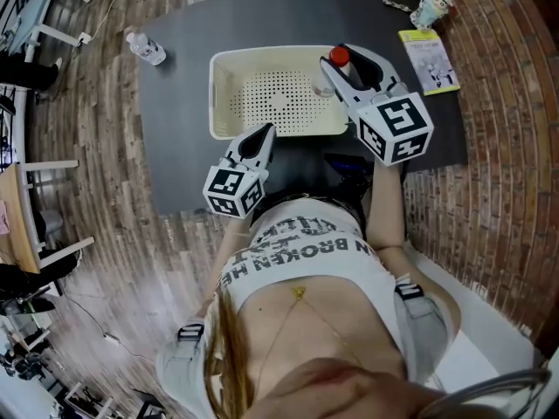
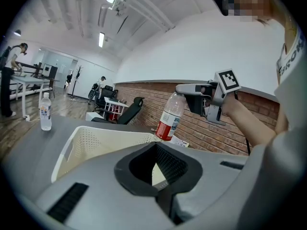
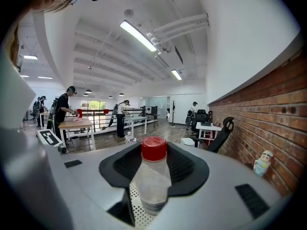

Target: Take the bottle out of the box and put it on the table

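A clear bottle with a red cap (image 1: 339,57) and a red label (image 2: 170,119) hangs tilted over the right side of the cream perforated box (image 1: 229,94). My right gripper (image 1: 349,59) is shut on its upper body, with the cap (image 3: 154,148) sticking up between the black pads. The box's dotted floor (image 3: 136,210) shows below the bottle. My left gripper (image 1: 265,133) hovers at the box's near rim with its tips together and nothing held. From the left gripper (image 2: 154,145) view the box (image 2: 86,140) lies just ahead and the right gripper (image 2: 194,97) is up to the right.
The box sits on a dark grey table (image 1: 175,129). A second clear bottle (image 1: 146,48) stands at the table's far left corner. A small figurine (image 1: 432,9) and a yellow-green card (image 1: 428,61) lie at the far right. Brick wall and office furniture surround.
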### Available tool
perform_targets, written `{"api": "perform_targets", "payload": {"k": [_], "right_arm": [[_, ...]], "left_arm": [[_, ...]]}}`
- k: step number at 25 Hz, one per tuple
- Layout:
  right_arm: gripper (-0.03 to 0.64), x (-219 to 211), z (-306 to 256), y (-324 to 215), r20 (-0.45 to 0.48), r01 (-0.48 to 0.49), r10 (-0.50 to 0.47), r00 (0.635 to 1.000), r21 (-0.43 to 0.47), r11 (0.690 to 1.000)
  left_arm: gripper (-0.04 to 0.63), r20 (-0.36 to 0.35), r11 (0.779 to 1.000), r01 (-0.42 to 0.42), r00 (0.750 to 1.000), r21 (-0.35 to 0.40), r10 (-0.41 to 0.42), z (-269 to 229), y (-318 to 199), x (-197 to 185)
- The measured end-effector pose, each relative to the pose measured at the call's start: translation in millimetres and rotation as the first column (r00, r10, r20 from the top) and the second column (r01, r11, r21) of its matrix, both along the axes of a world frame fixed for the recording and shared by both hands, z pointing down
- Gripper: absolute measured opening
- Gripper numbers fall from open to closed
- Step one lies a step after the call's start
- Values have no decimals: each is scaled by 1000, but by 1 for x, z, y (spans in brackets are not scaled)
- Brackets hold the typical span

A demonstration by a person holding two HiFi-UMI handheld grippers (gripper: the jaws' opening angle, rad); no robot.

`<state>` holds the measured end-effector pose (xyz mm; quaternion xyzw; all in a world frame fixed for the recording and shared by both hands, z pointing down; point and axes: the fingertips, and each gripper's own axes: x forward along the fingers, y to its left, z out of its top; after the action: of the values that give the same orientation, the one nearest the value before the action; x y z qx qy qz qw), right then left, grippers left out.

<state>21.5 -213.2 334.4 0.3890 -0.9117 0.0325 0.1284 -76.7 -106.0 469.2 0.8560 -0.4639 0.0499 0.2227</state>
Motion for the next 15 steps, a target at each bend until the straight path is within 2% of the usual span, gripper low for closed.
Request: {"api": "perform_targets", "payload": {"k": [8,15], "right_arm": [[156,61,-3,-12,-13,-90,90,996,15,996],[156,98,2,-18,-12,-112,112,994,9,994]], "left_arm": [[5,10,999,36,999,0,-36,2,-2,10],[5,12,998,68,998,-7,-68,6,-3,25]]}}
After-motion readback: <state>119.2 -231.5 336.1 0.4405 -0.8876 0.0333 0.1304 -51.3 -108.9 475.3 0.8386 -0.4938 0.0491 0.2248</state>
